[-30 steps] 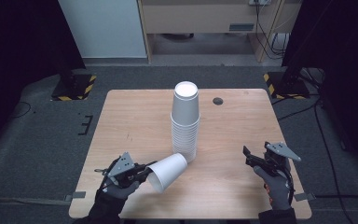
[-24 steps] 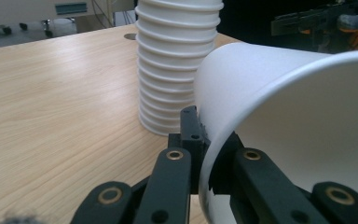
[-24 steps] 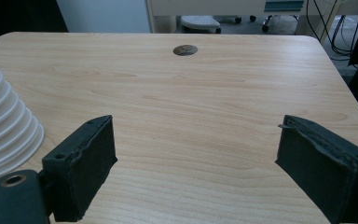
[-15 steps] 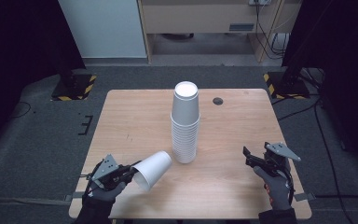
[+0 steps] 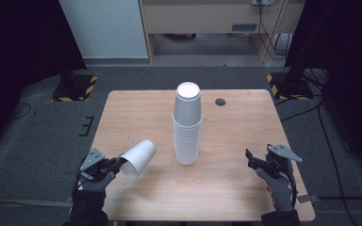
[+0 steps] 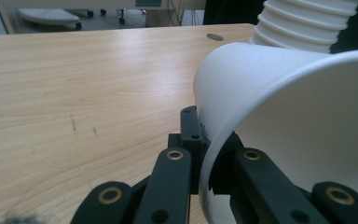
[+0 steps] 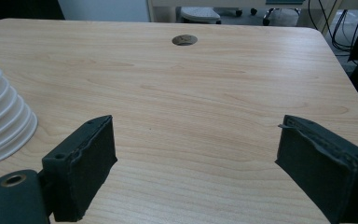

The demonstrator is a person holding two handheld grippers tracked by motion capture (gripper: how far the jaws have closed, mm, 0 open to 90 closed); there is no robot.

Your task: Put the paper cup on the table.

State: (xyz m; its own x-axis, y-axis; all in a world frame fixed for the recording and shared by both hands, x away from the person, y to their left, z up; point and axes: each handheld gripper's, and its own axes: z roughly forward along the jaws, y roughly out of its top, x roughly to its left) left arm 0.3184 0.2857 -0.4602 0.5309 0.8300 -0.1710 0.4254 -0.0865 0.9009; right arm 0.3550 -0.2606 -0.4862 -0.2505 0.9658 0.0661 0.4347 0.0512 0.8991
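A single white paper cup (image 5: 139, 157) lies tilted on its side in the air at the table's front left, its base pointing toward the stack. My left gripper (image 5: 115, 165) is shut on the cup's rim, and in the left gripper view the jaws pinch the rim wall of the cup (image 6: 284, 107), one pad outside and one inside. A tall stack of white cups (image 5: 187, 127) stands upside down at the table's middle. At the front right my right gripper (image 5: 252, 162) stands open, its pads (image 7: 88, 163) wide apart over bare wood with nothing between them.
The wooden table (image 5: 235, 132) has a small dark round hole (image 5: 220, 101) behind the stack to the right. The stack's ribbed base (image 7: 0, 126) sits left of my right gripper. Grey floor and yellow-black striped stand feet surround the table.
My left gripper has carried the single cup leftward, away from the stack toward the table's left front edge. The right gripper has stayed put.
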